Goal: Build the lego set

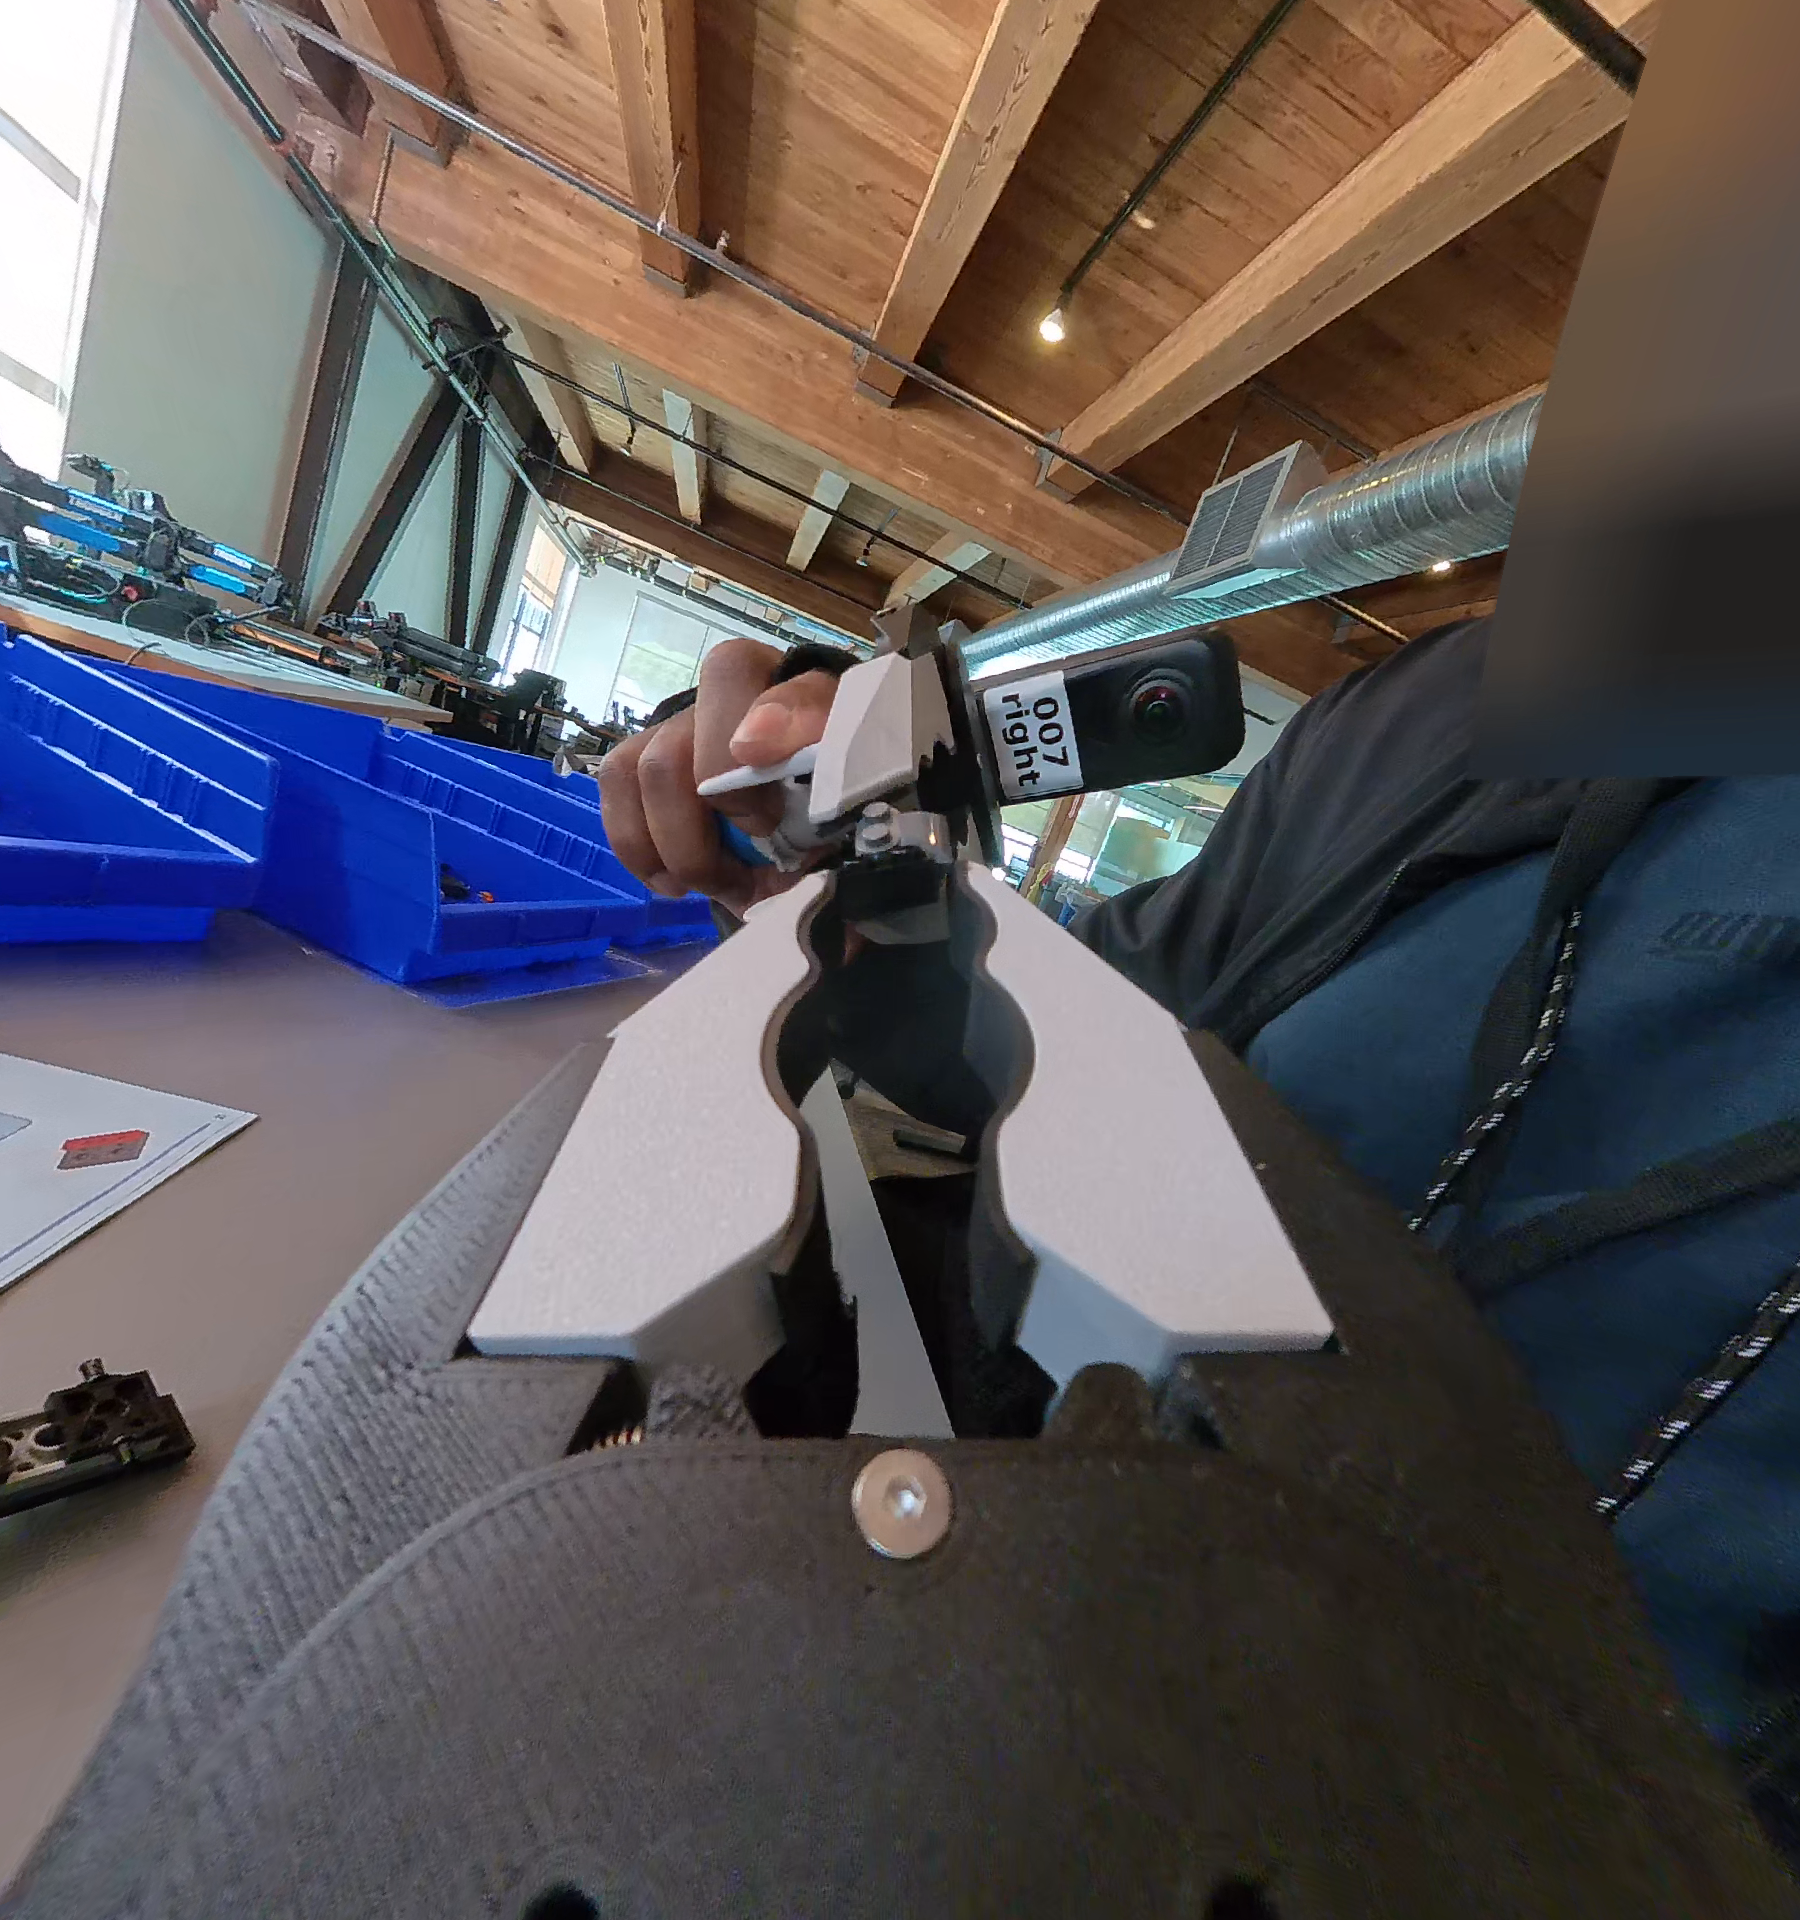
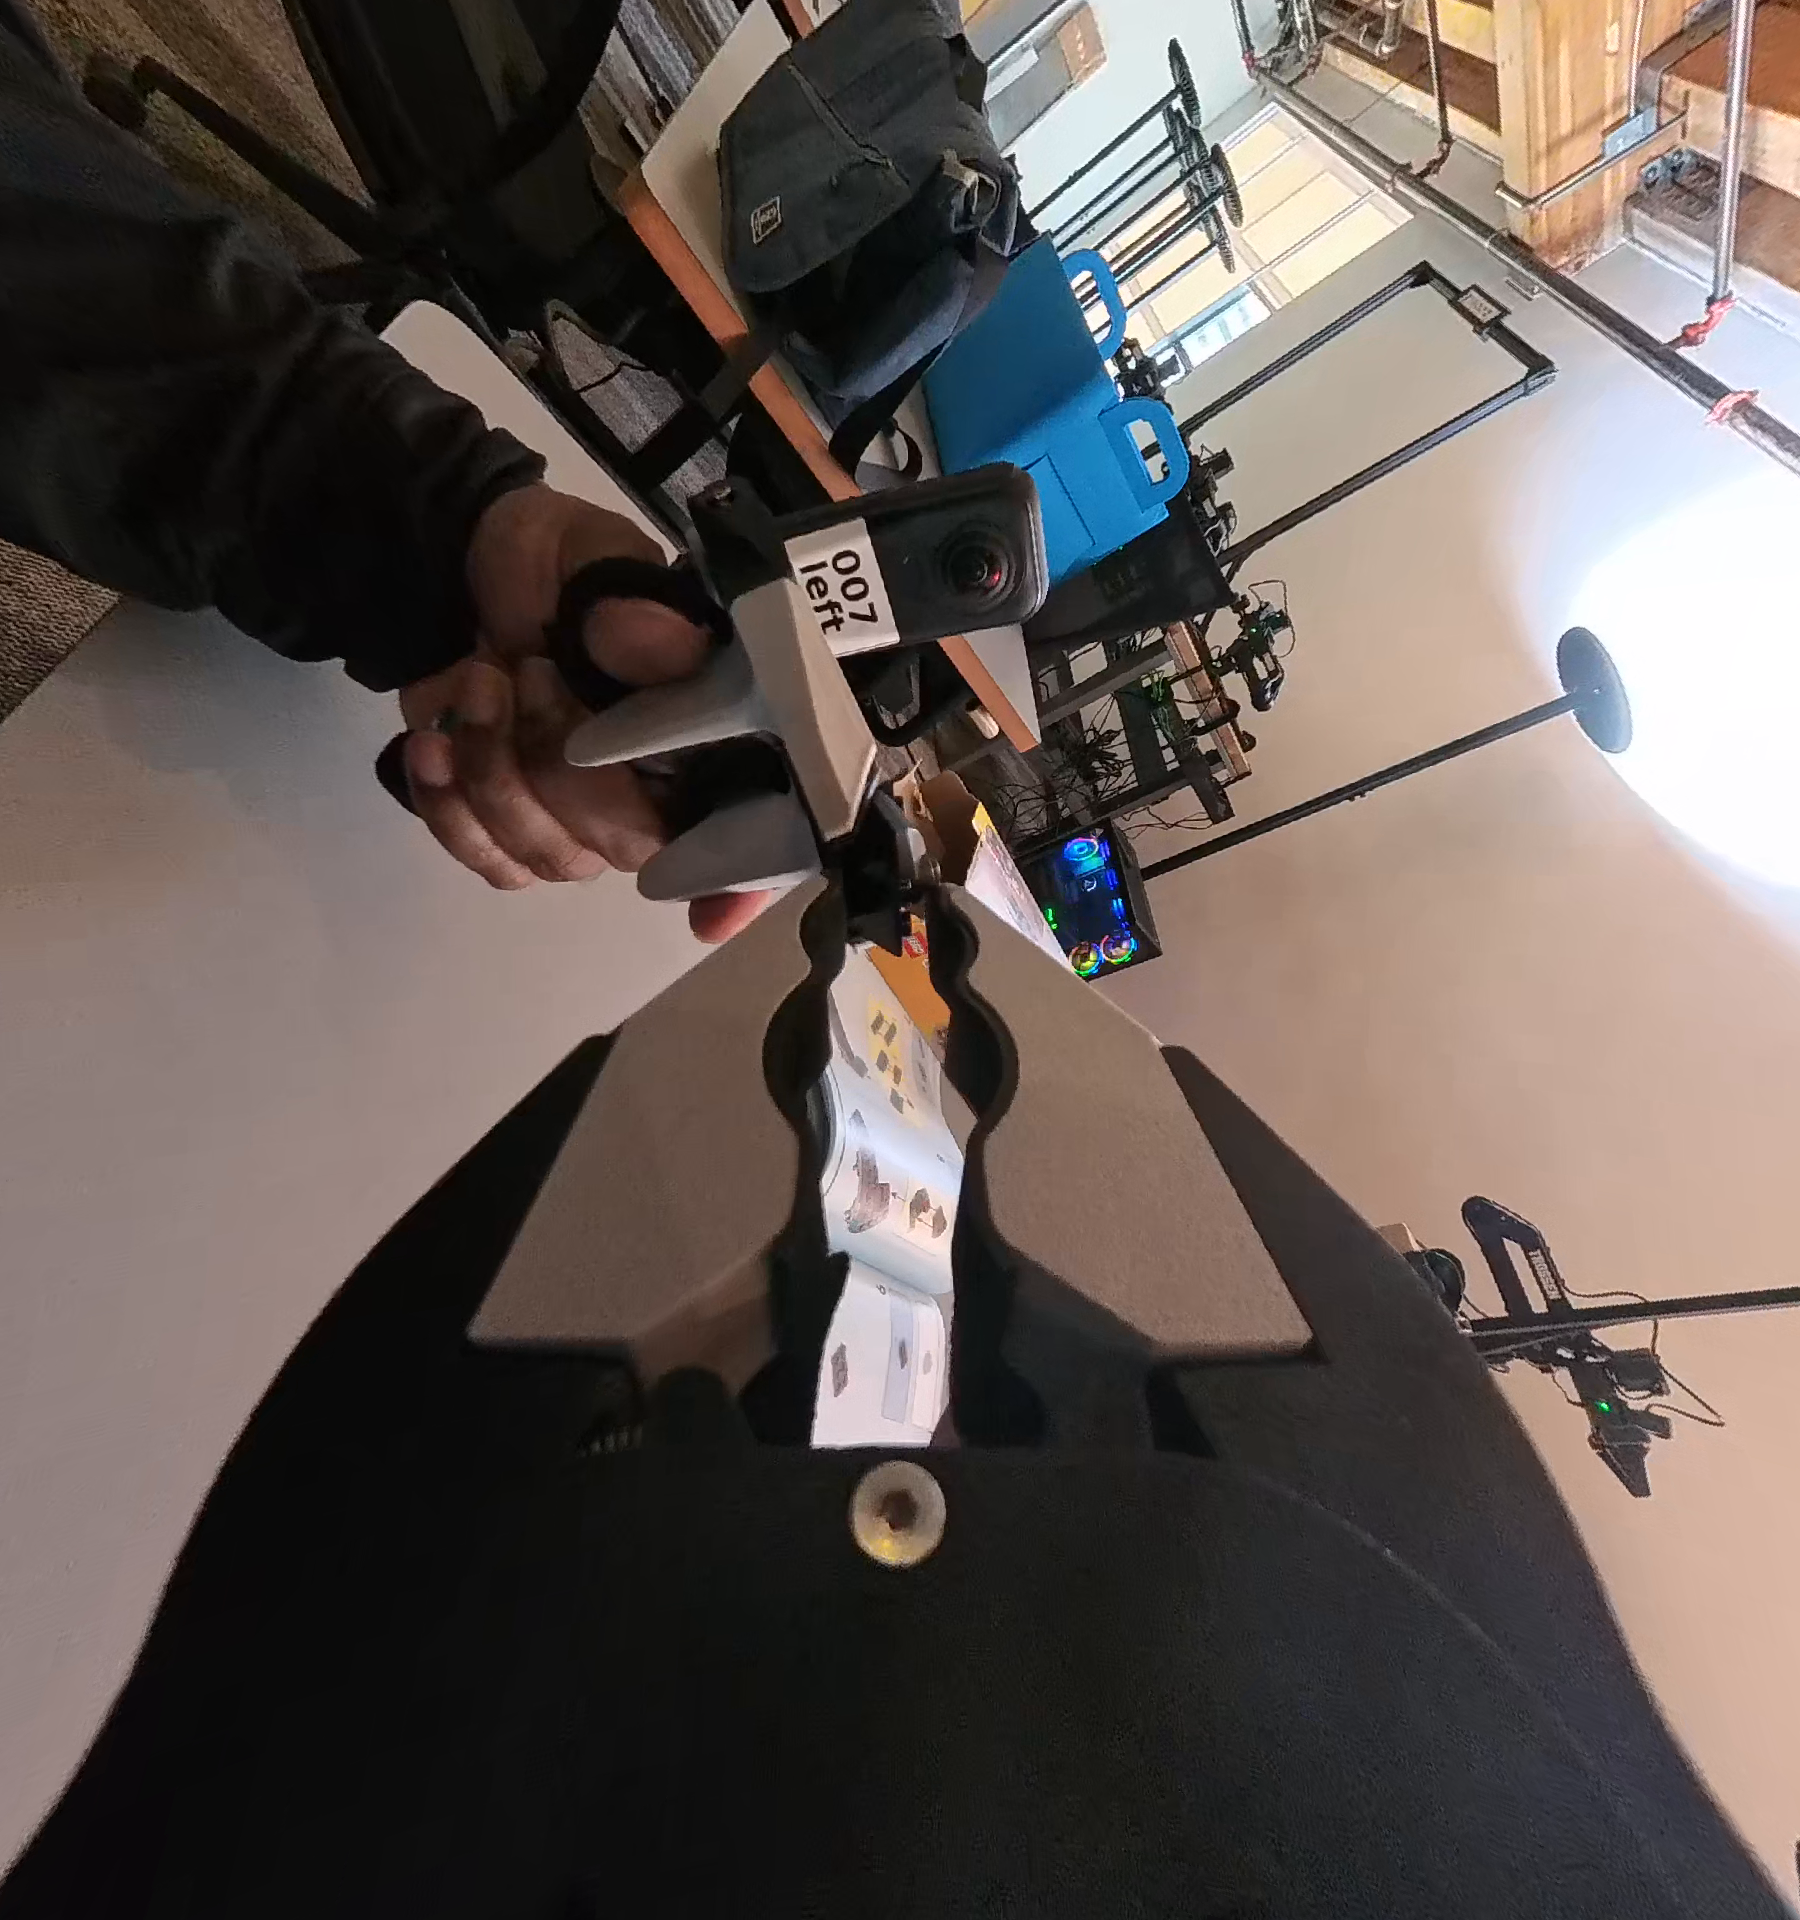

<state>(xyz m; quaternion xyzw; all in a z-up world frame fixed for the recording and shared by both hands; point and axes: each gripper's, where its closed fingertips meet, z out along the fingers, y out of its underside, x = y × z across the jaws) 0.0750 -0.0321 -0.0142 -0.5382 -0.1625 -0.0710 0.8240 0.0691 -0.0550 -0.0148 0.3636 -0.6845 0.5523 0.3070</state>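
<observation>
In the left wrist view my left gripper is raised off the table and shut on a black lego piece at its fingertips. My right gripper, held in a hand, meets it tip to tip from beyond and pinches a small grey studded lego piece right on top of the black piece. In the right wrist view my right gripper has the black piece between its tips, with the left gripper just beyond. How the two pieces touch is hidden.
A black lego sub-assembly lies on the grey table at the left. An open instruction booklet lies beside it and also shows in the right wrist view. Blue bins stand behind. A person's torso is close on the right. Less than 4 cm separates the two grippers' tips.
</observation>
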